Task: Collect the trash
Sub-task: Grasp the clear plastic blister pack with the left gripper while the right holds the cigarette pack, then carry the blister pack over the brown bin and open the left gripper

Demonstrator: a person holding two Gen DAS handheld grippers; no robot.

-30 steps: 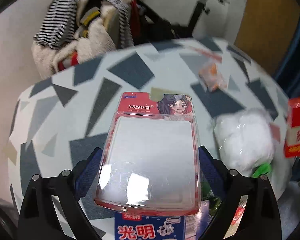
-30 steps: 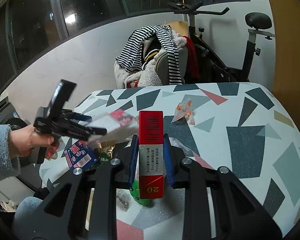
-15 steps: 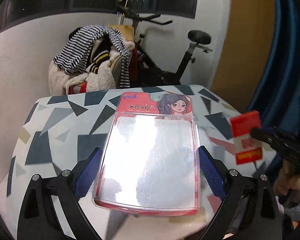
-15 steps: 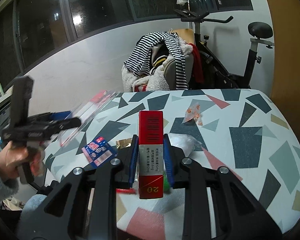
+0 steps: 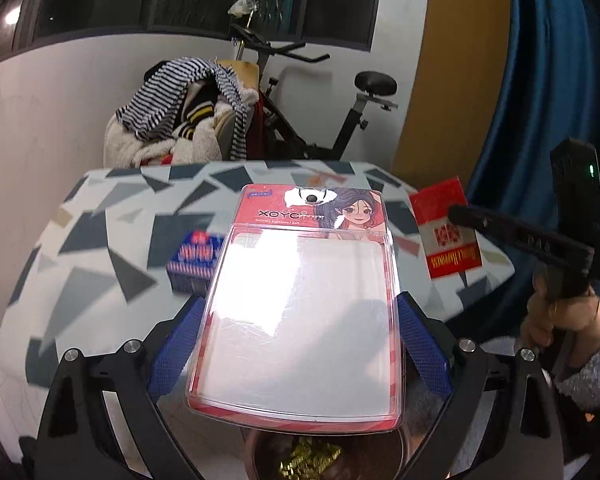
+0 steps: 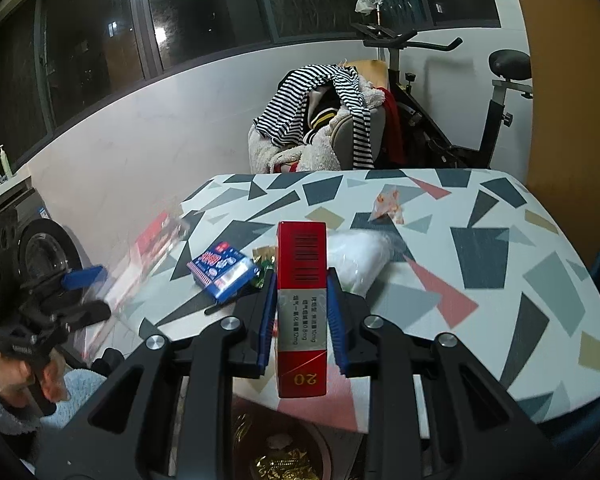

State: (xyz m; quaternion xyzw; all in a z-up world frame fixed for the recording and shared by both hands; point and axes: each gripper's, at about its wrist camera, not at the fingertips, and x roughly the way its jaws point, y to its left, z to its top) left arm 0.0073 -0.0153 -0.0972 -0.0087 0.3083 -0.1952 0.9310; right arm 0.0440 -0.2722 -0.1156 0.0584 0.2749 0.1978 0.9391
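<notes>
My left gripper [image 5: 296, 344] is shut on a clear plastic blister pack [image 5: 300, 312] with a red card and a cartoon girl, held in front of the patterned table [image 5: 100, 240]. My right gripper [image 6: 302, 312] is shut on a red cigarette box [image 6: 302, 304], held upright at the table's near edge; the box also shows in the left wrist view [image 5: 446, 232]. A brown bin [image 6: 284, 452] with gold wrappers sits below both grippers and also shows in the left wrist view [image 5: 324, 456]. A blue packet [image 6: 220, 266], a white plastic bag [image 6: 360, 256] and an orange wrapper [image 6: 388, 204] lie on the table.
A chair heaped with striped and fleecy clothes [image 6: 320, 120] and an exercise bike [image 6: 460, 120] stand behind the table. A washing machine [image 6: 32, 256] is at the left. A blue curtain [image 5: 560, 80] hangs at the right.
Both grippers have drawn back from the table toward its near edge, carrying the blister pack and the cigarette box. The bin has come into view beneath them.
</notes>
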